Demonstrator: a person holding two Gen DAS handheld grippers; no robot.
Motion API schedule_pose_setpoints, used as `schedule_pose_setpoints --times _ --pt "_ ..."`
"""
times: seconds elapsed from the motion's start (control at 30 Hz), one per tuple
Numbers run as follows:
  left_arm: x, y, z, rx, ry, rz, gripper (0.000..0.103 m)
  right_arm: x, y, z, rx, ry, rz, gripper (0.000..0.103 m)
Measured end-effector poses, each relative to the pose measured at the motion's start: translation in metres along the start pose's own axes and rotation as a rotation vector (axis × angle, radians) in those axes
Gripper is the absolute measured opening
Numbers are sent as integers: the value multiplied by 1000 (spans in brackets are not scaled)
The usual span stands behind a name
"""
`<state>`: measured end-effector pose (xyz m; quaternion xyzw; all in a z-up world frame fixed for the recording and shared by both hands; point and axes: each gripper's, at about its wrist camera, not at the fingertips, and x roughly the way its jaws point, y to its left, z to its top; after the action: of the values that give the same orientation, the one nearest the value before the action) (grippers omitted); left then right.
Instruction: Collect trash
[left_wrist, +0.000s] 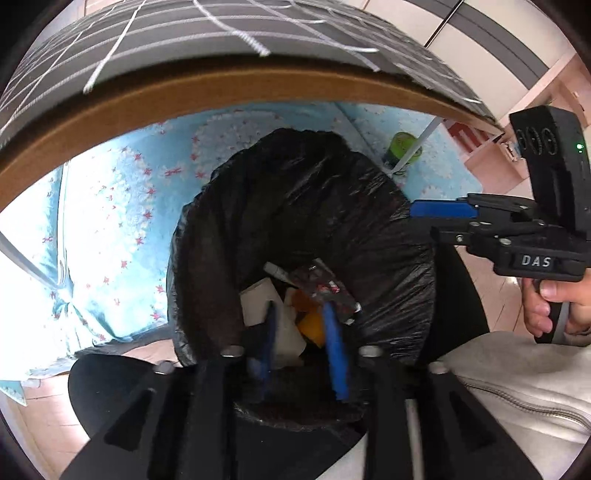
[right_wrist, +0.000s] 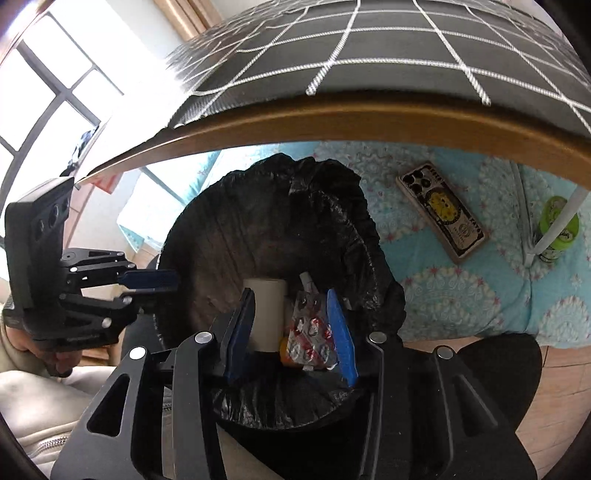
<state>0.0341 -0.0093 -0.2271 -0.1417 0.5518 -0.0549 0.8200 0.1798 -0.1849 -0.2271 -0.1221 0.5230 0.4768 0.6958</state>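
Two fisheye views, both aimed down into a black-lined trash bin (left_wrist: 295, 229) at frame centre, under a table edge (left_wrist: 221, 96) draped with a dark grid-checked cloth (right_wrist: 369, 48) across the top.

Largest around it: a turquoise patterned bedspread (left_wrist: 122, 206) at left in the left-wrist view, at right in the other. Only in the right-wrist view: a window (right_wrist: 48, 92) at upper left and a phone (right_wrist: 443, 212) in a yellow-and-black printed case at centre right, lettering too small to read. In both: a green-lidded jar (right_wrist: 557, 225) beside a white table leg (right_wrist: 557, 218).

Inside the bin, lower centre: a white cardboard tube (right_wrist: 266, 314), a silver-and-red blister pack (right_wrist: 314, 332), something orange (left_wrist: 312, 325), a small crumpled white scrap (left_wrist: 275, 269).

Left gripper (left_wrist: 303, 339) at bottom centre over the bin mouth, blue pads spread, nothing pinched, trash lying below between them. Right gripper (right_wrist: 291, 328) likewise parted and empty, the blister pack seen just by its right-hand pad, contact not clear. Each gripper also seen side-on from the other view, at the frame edge over the rim.

Readable only in the left-wrist view: "DAS" on the right gripper's body at right, above a hand (left_wrist: 554, 310) on the handle.
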Motion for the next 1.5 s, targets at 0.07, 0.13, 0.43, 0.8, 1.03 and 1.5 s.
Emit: schedule_pose_setpoints --times 0.07,0.13,0.43,0.8,1.03,1.5 --pt "-5 -3 1 11 -22 15 58 -2 2 0 -5 -2 -1 40" --pt "-10 -6 4 13 -36 0 58 -4 3 0 -10 1 0 40" --pt "-39 -14 5 14 -85 -5 67 -32 19 1 -65 -31 -10 64" --pt "-76 -31 -2 27 -130 -55 81 -56 46 -9 -163 36 37 79" --pt "-95 -36 -8 29 -167 -91 81 -70 60 -11 -207 39 38 80" --pt "-112 -42 -10 38 -181 -34 81 -93 70 -11 -240 28 25 80"
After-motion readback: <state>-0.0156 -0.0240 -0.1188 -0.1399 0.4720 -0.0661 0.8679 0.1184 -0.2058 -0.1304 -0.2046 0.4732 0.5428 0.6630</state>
